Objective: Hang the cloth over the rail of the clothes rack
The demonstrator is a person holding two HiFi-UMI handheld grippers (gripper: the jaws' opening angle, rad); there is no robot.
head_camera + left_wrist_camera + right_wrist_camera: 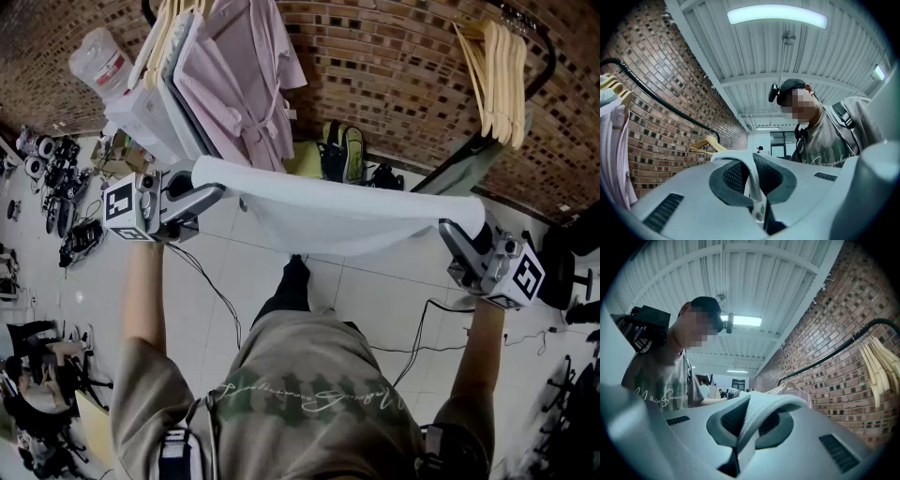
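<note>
The left hand-held gripper (214,194) and the right hand-held gripper (452,232) are each pinching one end of the white textured cloth (337,217). It is hanging stretched between them in the air, near the black metal rail (656,96) of the clothes rack.

The plain white woven cloth (356,220) is looking uniformly white. The pale grey plastic left gripper (217,193) and right gripper (450,230) are wearing black-and-white square markers (120,205). A pale pink fabric robe (248,84) is hanging against the mottled red-brown brick wall (394,47), beside cream wooden hangers (502,80) and a black metal rail (656,96).
</note>
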